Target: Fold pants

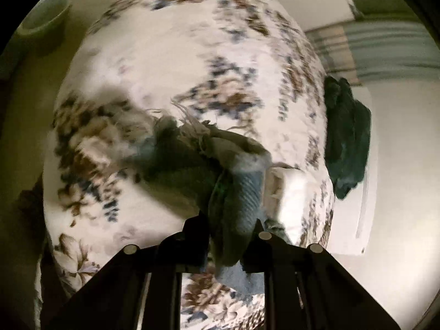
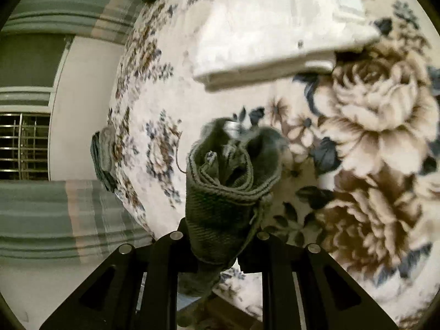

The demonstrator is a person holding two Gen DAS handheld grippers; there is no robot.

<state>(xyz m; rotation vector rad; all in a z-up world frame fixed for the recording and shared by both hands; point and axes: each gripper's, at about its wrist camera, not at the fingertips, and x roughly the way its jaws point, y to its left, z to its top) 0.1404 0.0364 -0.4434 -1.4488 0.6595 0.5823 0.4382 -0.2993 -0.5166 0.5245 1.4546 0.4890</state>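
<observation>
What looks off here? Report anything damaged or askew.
The pants have a frayed, ragged hem trailing loose threads. A dark green garment hangs off the floral bedspread's edge.

Floral-covered bed (image 2: 371, 115), striped curtain (image 2: 55, 214), barred window (image 2: 22, 145), pale floor (image 1: 398, 192).
</observation>
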